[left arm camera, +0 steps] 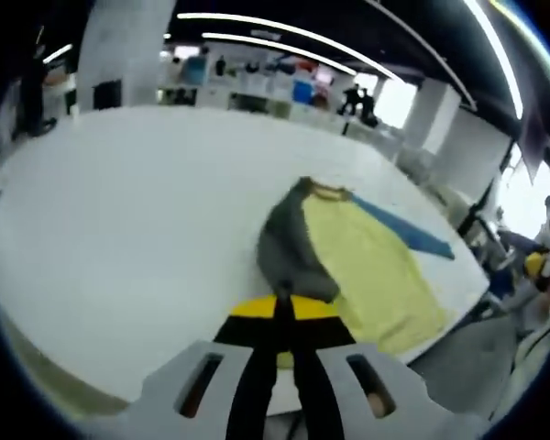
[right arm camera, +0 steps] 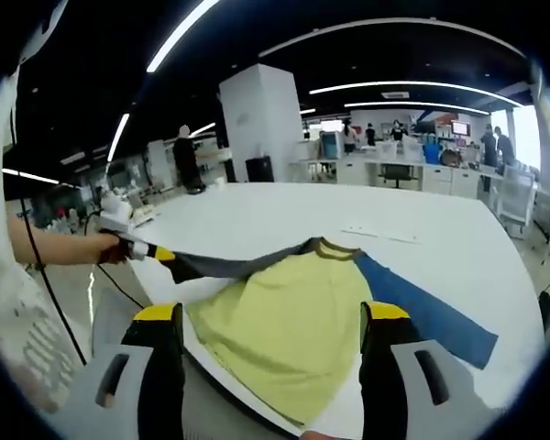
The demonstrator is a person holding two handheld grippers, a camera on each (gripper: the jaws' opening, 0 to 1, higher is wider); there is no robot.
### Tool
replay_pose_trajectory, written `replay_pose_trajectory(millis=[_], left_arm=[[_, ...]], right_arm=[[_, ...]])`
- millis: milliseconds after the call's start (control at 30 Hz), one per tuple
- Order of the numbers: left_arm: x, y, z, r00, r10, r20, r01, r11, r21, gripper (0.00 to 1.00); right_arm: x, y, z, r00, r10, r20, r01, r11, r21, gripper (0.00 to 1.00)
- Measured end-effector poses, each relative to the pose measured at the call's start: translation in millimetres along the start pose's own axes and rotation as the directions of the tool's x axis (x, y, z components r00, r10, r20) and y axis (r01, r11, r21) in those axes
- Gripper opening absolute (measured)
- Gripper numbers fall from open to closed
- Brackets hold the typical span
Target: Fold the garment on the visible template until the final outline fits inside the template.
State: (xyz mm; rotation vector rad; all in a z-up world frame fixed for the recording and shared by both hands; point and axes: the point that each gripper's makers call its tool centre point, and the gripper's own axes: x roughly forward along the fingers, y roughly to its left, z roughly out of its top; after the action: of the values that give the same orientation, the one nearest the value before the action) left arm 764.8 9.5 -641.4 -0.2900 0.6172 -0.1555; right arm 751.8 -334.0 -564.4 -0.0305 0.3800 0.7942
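On the big white table (right arm camera: 284, 215) lies the garment (right arm camera: 289, 316), a yellow shirt with one grey sleeve (right arm camera: 234, 266) and one blue sleeve (right arm camera: 431, 316), spread flat with its neck pointing away from me and its hem near my edge of the table. I cannot make out any template outline under it.

From my left gripper view, my left gripper (left arm camera: 284, 307) has its yellow-tipped jaws pressed together with only a thin dark seam between them, and the end of the grey sleeve (left arm camera: 289, 252) sits bunched right at the tips, so I have it pinched there. The yellow body (left arm camera: 371, 266) stretches off to the right of that sleeve, and the blue sleeve (left arm camera: 408, 229) runs along its far side.

From my right gripper view, my right gripper (right arm camera: 273, 321) is spread wide, one yellow-capped jaw on each side of the yellow body, holding nothing and hanging above the near hem. Off to the left I see my other hand (right arm camera: 115, 249) holding the left gripper (right arm camera: 165, 255) out past the table edge, with the grey sleeve pulled taut from the shirt's shoulder to its tips.

Desks, a white column (right arm camera: 261, 124) and people stand in the room beyond the table.
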Motion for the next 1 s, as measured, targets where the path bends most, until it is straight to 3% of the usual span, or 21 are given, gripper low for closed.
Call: replay_pose_trajectory(millis=[67,267,500,633,700,733,800,900,1000], left_arm=[[-0.3,5.0,7.8,1.0,0.0,0.027,0.002,0.998,-0.059,0.0],[2.1,18.9,32.3,0.997,-0.005,0.08,0.015,0.992,-0.122,0.0],[5.8,38.9,70.5,0.987,0.014,0.161,0.025,0.971,-0.237,0.0],[12.8,46.8,83.8,0.983,0.023,0.184,0.03,0.959,-0.281,0.0],[18.4,51.7,89.6,0.977,0.027,0.213,0.057,0.924,-0.379,0.0],[24.1,63.2,90.8,0.975,0.032,0.22,0.071,0.893,-0.445,0.0],[27.3,71.6,95.3,0.972,0.039,0.23,0.081,0.869,-0.488,0.0],[30.9,87.1,101.3,0.971,0.057,0.233,0.072,0.857,-0.51,0.0],[30.5,101.4,107.9,0.961,0.098,0.259,0.076,0.805,-0.588,0.0]], right_arm=[[0.5,0.9,-0.1,1.0,0.003,-0.001,-0.003,1.0,-0.001,0.78],[0.6,1.4,-0.8,1.0,0.004,-0.005,-0.004,1.0,-0.001,0.78],[-0.1,-0.5,-3.7,1.0,-0.005,-0.013,0.005,1.0,0.006,0.78],[1.7,0.3,-4.9,1.0,-0.006,-0.019,0.006,1.0,0.009,0.78],[2.8,0.9,-5.1,1.0,-0.006,-0.021,0.006,1.0,0.009,0.78],[3.2,1.1,-5.3,1.0,-0.006,-0.023,0.006,1.0,0.01,0.78],[4.0,1.3,-6.1,1.0,-0.007,-0.027,0.007,1.0,0.011,0.78],[4.6,1.1,-7.1,0.999,-0.009,-0.034,0.009,1.0,0.011,0.78],[5.3,0.2,-8.0,0.999,-0.014,-0.039,0.014,1.0,0.015,0.78]])
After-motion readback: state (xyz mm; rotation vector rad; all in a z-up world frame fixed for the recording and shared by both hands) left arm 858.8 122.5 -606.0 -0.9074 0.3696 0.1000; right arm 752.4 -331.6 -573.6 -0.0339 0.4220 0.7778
